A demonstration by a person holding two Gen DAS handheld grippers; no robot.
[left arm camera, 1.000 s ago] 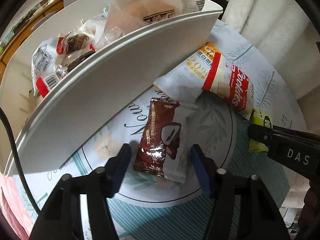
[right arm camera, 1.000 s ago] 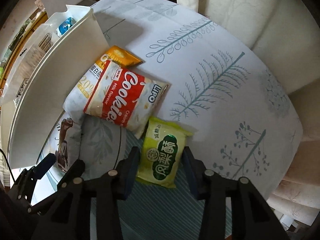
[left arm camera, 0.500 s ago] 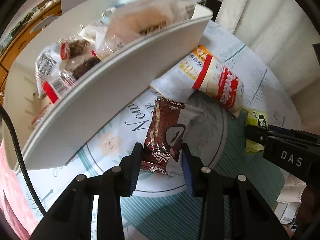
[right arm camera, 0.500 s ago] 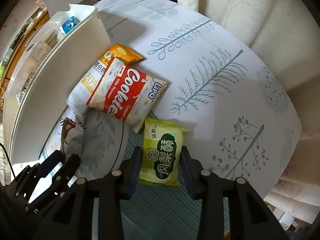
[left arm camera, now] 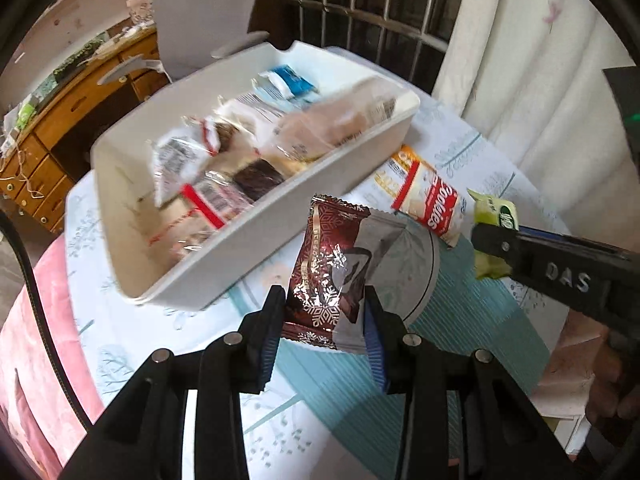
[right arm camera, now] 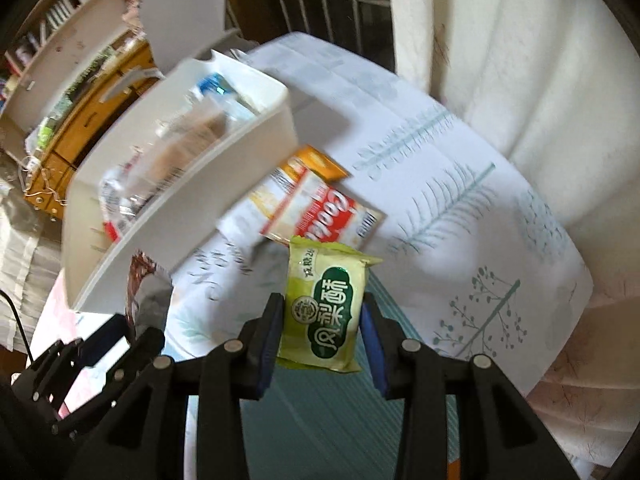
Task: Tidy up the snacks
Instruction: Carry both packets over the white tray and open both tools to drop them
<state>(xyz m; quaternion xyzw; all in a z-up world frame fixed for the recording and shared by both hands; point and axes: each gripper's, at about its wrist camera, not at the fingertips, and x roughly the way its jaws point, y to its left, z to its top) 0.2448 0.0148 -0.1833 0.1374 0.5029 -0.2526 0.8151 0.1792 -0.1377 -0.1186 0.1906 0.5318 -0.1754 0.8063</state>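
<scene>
Left tool [left arm camera: 325, 322]: jaws narrow, blue pads clamped on both side edges of a dark-red and silver foil snack packet w/ snowflake print [left arm camera: 330, 272]. Packet is lifted clear of the table, standing roughly upright between the fingers, top edge near the front wall of the bin.

Right tool [right arm camera: 322, 334]: jaws narrow, pads pressed on the sides of a yellow-green plastic snack packet w/ dark-green label and white characters [right arm camera: 326, 312]. Packet off the table, upright, lower part held. In left wrist view the same packet shows at the tip of the right tool, far right.

White rectangular plastic bin [left arm camera: 224, 264] sits on the table, rear-left of both tools. Contains several wrapped snacks: clear wrappers w/ red stripes, a dark brown item, a blue-white packet at the far end. Contents blurred, no exact count.

Still lying on the table, just beside the bin's right wall: red-and-white "Cookies" bag [right arm camera: 320, 216], resting on top of an orange-and-white packet [right arm camera: 318, 162]. Both flat, touching each other.

Table [right arm camera: 460, 208] covered w/ white cloth printed w/ teal branch motifs; teal striped area under the tools.

Bkgd: wooden drawer unit [left arm camera: 60, 128] at left, cream curtain [right arm camera: 520, 60] at right.
</scene>
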